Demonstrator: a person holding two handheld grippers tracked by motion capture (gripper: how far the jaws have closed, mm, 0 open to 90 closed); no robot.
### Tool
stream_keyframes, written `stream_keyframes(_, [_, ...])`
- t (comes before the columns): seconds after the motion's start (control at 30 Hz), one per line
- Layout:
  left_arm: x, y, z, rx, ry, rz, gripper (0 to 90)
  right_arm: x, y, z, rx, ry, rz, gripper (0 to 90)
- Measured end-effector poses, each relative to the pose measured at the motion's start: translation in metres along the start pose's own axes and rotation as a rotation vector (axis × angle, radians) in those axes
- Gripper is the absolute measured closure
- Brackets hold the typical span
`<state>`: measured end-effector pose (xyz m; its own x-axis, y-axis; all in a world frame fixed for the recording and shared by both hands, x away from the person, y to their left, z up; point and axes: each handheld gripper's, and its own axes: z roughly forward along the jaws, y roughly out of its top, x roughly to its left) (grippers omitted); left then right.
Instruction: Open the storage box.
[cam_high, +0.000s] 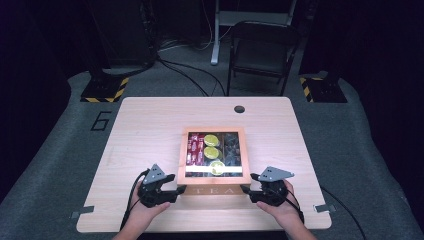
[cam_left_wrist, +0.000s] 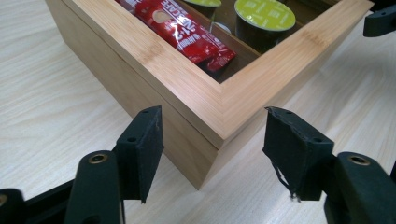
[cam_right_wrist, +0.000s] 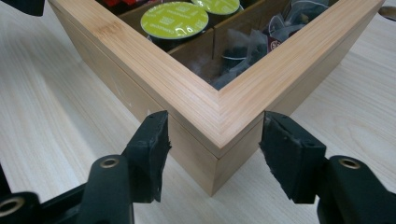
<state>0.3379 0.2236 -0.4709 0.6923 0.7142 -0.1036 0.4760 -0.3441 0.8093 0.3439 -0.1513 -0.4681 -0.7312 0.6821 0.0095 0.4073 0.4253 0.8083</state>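
A bamboo tea box (cam_high: 215, 190) with "TEA" on its front wall sits on the table's near half. Under its glass-paned lid lie green-topped capsules (cam_high: 211, 140), red sachets (cam_high: 194, 150) and dark tea bags (cam_high: 231, 147). My left gripper (cam_high: 180, 190) is at the box's front left corner. In the left gripper view that corner (cam_left_wrist: 205, 116) stands between the open jaws (cam_left_wrist: 212, 144), with a gap at the right pad (cam_left_wrist: 292, 151). My right gripper (cam_high: 246, 189) straddles the front right corner (cam_right_wrist: 219, 121). Its jaws (cam_right_wrist: 215, 140) stand close to both walls, without a clear press.
The wooden table (cam_high: 150, 130) has a cable hole (cam_high: 239, 108) at its far edge. A folding chair (cam_high: 260, 50) and two stands with striped feet (cam_high: 105, 90) are on the floor beyond it. A person's hands come in over the table's near edge.
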Motion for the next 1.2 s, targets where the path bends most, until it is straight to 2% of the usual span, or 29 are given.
stream_keyframes(0.03, [-0.0007, -0.0004, 0.0004, 0.007, 0.000, 0.009, 39.6, 0.0001, -0.0003, 0.0005, 0.000, -0.010, -0.007, 43.2])
stream_keyframes(0.13, [-0.0030, -0.0016, 0.0020, -0.010, 0.005, 0.014, 44.6, -0.0017, -0.0021, -0.0004, -0.001, -0.001, 0.004, 46.9])
stream_keyframes(0.43, [-0.0050, -0.0042, 0.0045, 0.002, 0.021, 0.022, 45.5, -0.0034, -0.0051, 0.0006, 0.005, 0.005, -0.004, 49.6])
stream_keyframes(0.5, [-0.0054, -0.0052, 0.0065, -0.005, 0.031, 0.035, 46.0, -0.0023, -0.0062, 0.0016, 0.013, 0.007, 0.015, 52.2])
stream_keyframes(0.53, [-0.0053, -0.0048, 0.0058, 0.005, 0.024, 0.040, 45.9, -0.0029, -0.0070, 0.0027, 0.014, 0.005, -0.005, 51.7])
stream_keyframes(0.6, [-0.0058, -0.0050, 0.0065, -0.002, 0.031, 0.042, 45.9, -0.0023, -0.0069, 0.0023, 0.016, 0.003, -0.006, 51.5])
stream_keyframes(0.87, [-0.0063, -0.0046, 0.0059, -0.001, 0.037, 0.041, 46.1, -0.0035, -0.0071, 0.0029, 0.006, 0.009, -0.002, 51.1])
stream_keyframes(0.93, [-0.0067, -0.0042, 0.0060, -0.007, 0.034, 0.024, 46.1, -0.0036, -0.0065, 0.0029, 0.005, 0.008, -0.005, 51.2])
stream_keyframes(1.07, [-0.0069, -0.0011, 0.0040, -0.011, 0.025, 0.024, 46.5, -0.0032, -0.0041, 0.0022, -0.003, 0.007, 0.017, 51.6])
stream_keyframes(1.2, [-0.0086, 0.0031, 0.0027, -0.015, 0.046, 0.036, 46.6, -0.0030, -0.0016, 0.0007, -0.016, 0.001, 0.014, 51.6])
